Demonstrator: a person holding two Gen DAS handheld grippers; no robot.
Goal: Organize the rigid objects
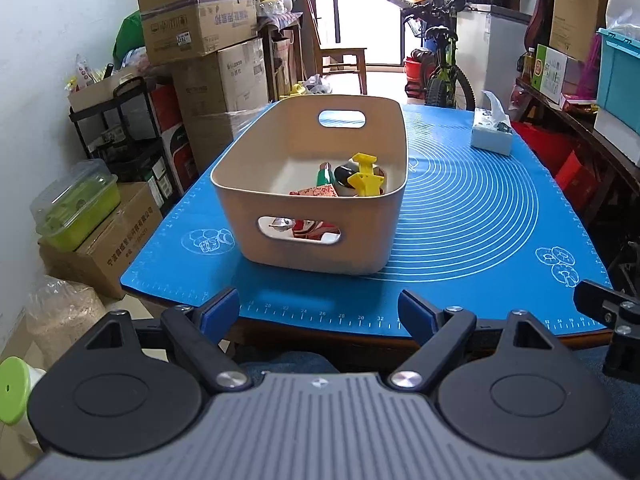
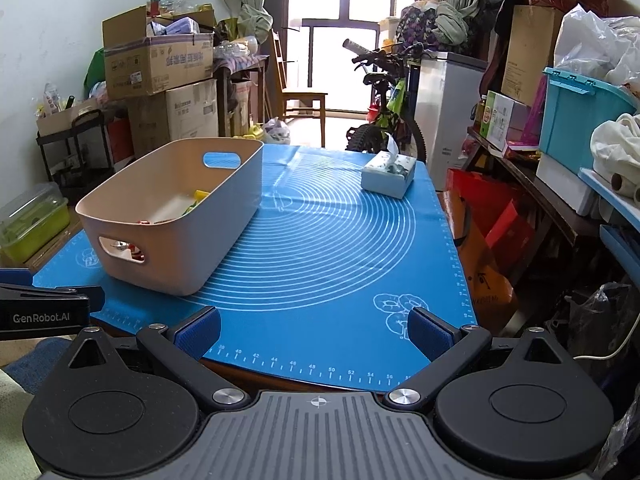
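A: We have both tools spread and empty. The left gripper [image 1: 319,308] has its blue pads wide apart with only the near table edge showing between them, and the right gripper [image 2: 314,330] is the same, nothing clasped.

B: And the rigid objects?

A: Just ahead of our left gripper, inside the beige bin [image 1: 240,184]. We can see a yellow plastic piece [image 1: 365,178], a green-capped item [image 1: 326,176] and a red patterned piece [image 1: 318,192] piled at its near right corner; more shows through the handle slot. From our right gripper the bin sits ahead and to the left.

B: Why hang back at the edge?

A: We judge the sorting looks finished: nothing loose lies on the blue baking mat [image 2: 340,240], so both tools rest low and clear of it.

B: What else is ahead?

A: A tissue box [image 2: 387,178] at the mat's far right, well apart from the bin. Beyond the table we see stacked cardboard boxes [image 1: 200,24] to the left, a bicycle [image 2: 384,104] and a bright window.
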